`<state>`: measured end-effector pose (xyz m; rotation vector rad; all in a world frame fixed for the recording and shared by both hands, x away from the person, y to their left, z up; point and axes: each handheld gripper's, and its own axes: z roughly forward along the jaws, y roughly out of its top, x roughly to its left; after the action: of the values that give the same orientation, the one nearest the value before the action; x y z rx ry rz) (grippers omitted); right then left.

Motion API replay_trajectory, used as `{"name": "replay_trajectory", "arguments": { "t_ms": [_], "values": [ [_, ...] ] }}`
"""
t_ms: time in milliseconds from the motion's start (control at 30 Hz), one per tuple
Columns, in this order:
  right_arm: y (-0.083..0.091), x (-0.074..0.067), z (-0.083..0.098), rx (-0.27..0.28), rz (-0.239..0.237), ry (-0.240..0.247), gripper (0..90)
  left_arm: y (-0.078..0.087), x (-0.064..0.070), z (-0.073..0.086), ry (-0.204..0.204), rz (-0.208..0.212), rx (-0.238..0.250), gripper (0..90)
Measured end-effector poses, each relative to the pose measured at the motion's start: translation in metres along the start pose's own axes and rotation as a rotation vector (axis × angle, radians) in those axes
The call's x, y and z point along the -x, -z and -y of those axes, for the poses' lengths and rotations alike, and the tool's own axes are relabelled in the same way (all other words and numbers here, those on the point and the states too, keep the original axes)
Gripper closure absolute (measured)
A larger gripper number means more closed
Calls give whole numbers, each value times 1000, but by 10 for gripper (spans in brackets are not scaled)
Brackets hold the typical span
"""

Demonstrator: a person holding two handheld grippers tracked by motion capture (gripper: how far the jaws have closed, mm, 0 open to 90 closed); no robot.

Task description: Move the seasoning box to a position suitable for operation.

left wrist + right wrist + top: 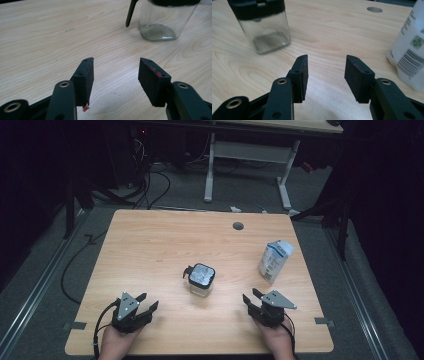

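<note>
We see a wooden table (150,250) with a clear glass jar (202,280) standing upright near its middle, between our two hands and a little farther out than either. The jar has a square body, a black lid with a shiny top and a thin black handle sticking out on its left side. In the left gripper view the glass jar (162,22) sits at the upper right, its handle hanging down beside the glass wall without reaching the tabletop. In the right gripper view the same jar (265,27) stands at the upper left, and it looks empty.

Our left gripper (146,303) rests low near the table's front edge, to the left of the jar and well apart from it; its jaws stand apart with only bare wood between them. Our right gripper (251,296) sits on the other side at about the same depth, jaws spread wide and holding nothing.

A white and blue carton (275,261) stands to the right of the jar, apart from it, tilted slightly. A round cable hole (238,226) lies near the far edge
</note>
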<state>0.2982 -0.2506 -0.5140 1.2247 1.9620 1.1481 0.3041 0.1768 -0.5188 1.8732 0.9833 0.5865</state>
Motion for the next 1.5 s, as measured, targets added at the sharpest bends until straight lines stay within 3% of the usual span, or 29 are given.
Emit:
{"name": "replay_trajectory", "arguments": {
  "t_ms": [200,400,533,633,733,800,1000,1033,1133,1267,1500],
  "values": [
    [4,-1,3,0,-7,18,548,-8,2,-2,12,13,-18,487],
    [8,2,6,7,-9,17,555,-11,15,-6,-59,-15,-24,560],
    [10,3,7,2,-3,30,557,-16,12,-14,10,53,8,636],
    [11,3,7,2,-7,37,556,-24,13,-18,18,35,16,619],
    [12,2,8,1,-8,40,553,-33,15,-23,0,5,17,581],
    [12,2,8,-2,-8,35,553,-36,14,-25,4,16,10,663],
    [13,1,9,-3,-15,38,552,-59,10,-42,9,1,-4,857],
    [13,0,9,-3,-16,36,551,-70,6,-51,-1,-10,-16,888],
    [13,1,8,1,-18,31,551,-89,4,-66,-18,-21,-21,898],
    [11,0,9,-5,-22,32,549,-111,6,-82,-10,4,-24,899],
    [9,1,13,-15,-25,19,560,-123,15,-89,-9,34,-24,899]
  ]
}}
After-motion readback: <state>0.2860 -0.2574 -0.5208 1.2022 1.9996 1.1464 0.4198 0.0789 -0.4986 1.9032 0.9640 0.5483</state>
